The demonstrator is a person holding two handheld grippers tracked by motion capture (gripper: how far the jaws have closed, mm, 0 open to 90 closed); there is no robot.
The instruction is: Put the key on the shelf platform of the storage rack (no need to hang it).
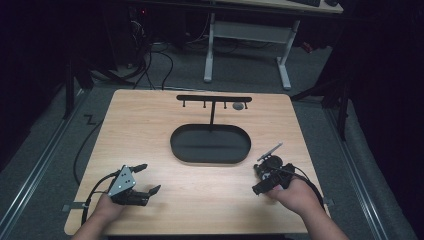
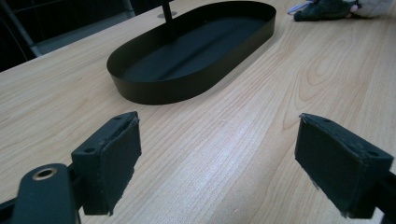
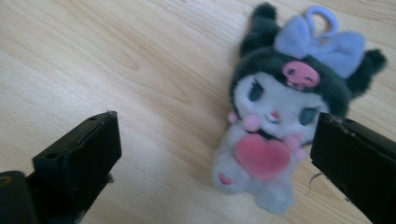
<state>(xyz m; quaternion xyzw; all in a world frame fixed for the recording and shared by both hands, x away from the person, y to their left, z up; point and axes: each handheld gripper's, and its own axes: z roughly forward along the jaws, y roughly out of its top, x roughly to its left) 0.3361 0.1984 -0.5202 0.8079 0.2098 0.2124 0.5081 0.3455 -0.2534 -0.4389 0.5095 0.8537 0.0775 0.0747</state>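
Both grippers, left (image 1: 146, 179) and right (image 1: 268, 171), sit with jaws wide open; fluffy black-and-white plush keychain (image 3: 280, 116) on the wooden bench (image 1: 150, 130), black oval tray (image 1: 210, 144) at 12 o'clock.

plush keychain toy (image 3: 275, 126); black-and-white, lilac bow, pink heart; face up on table (image 3: 116, 56); beside black tray (image 2: 187, 56)

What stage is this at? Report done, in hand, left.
Done: nothing visible; the black oval tray and its hook stand hold nothing. In hand: the right gripper is open over the plush keychain lying on the table; the left gripper is open. Left: probably grasping and placing it.
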